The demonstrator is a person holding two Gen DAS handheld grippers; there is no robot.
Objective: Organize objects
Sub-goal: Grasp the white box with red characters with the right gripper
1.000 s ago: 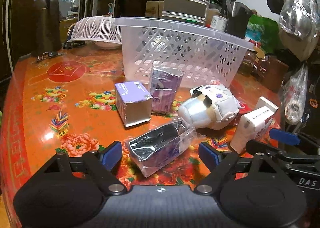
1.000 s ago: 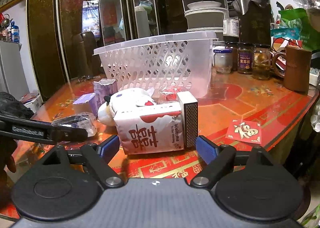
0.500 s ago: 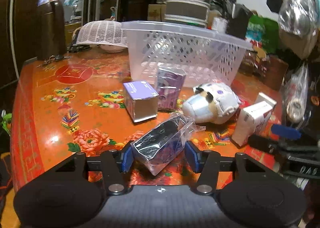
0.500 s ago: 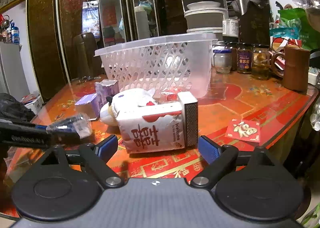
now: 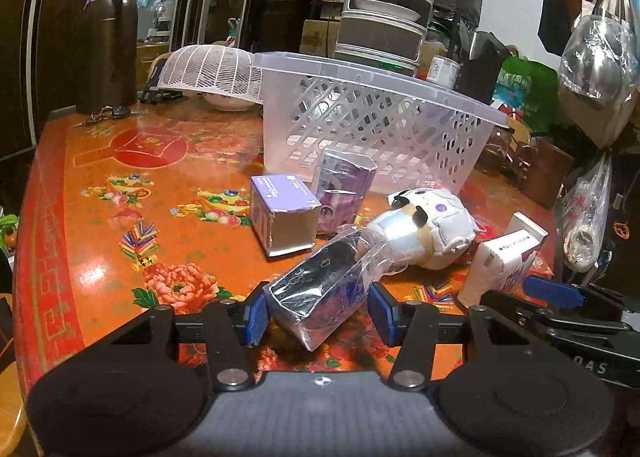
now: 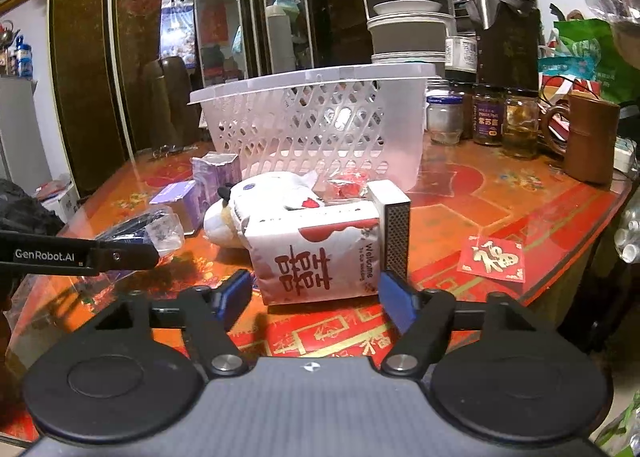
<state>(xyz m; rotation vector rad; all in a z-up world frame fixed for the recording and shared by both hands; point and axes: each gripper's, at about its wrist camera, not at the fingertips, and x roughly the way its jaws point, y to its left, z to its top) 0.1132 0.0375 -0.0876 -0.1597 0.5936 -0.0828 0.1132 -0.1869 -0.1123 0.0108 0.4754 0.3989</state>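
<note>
My left gripper [image 5: 318,315] is shut on a plastic-wrapped dark box [image 5: 320,291] and holds it just above the red floral table [image 5: 100,217]. Behind it stand a purple-topped carton [image 5: 284,219], a wrapped purple box [image 5: 344,187], a white plush toy [image 5: 424,233] and a clear lattice basket [image 5: 376,125]. My right gripper [image 6: 316,297] is open, its jaws either side of a white box with red characters [image 6: 320,257], with a matchbox [image 6: 394,229] against the box's right side. The left gripper's finger [image 6: 80,255] shows at the left in the right wrist view.
A white mesh food cover [image 5: 212,71] and keys [image 5: 104,115] sit at the table's far left. Several jars [image 6: 488,119] and a brown mug [image 6: 588,137] stand right of the basket [image 6: 316,125]. A red envelope [image 6: 492,259] lies near the right table edge.
My left gripper closed on the wrapped dark box and lifted it slightly. My right gripper narrowed and came closer around the white box.
</note>
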